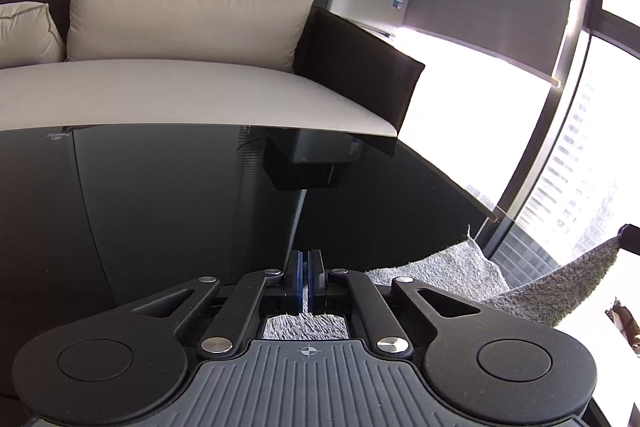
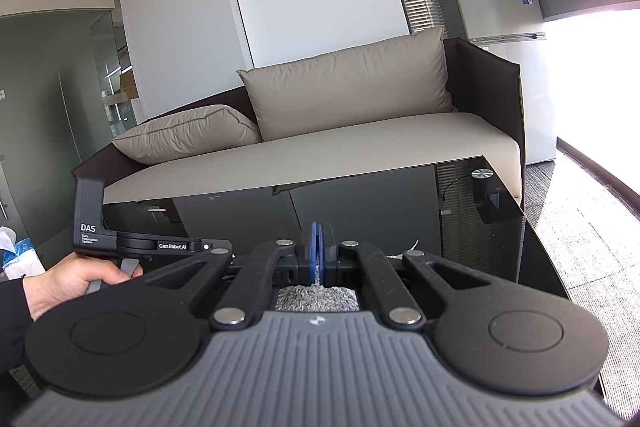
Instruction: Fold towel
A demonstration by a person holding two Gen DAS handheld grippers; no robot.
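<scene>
Nearest to you, your left tool [image 1: 307, 269] is closed on the grey towel [image 1: 448, 277]; a thin strip of the pile sits between its blue pads, and more of the cloth shows under the linkage. Your right tool [image 2: 318, 253] is closed on the same towel [image 2: 316, 297] in the same way, with the fabric bunched just behind its pads. In the left view, the towel hangs as a loose band from the right tool toward the left one, held above the black glass tabletop [image 1: 160, 195], and one free corner stands up near the far table edge. The towel looks soft, light and floppy, so it will sag between your two grips and will not keep a straight edge by itself. I judge that corners or the hem are the best places to hold, because a pinch in the middle lets the sides droop. The glass seems smooth, so the cloth may slide when you lay it down. Further away stands the beige sofa [image 2: 360, 155].
</scene>
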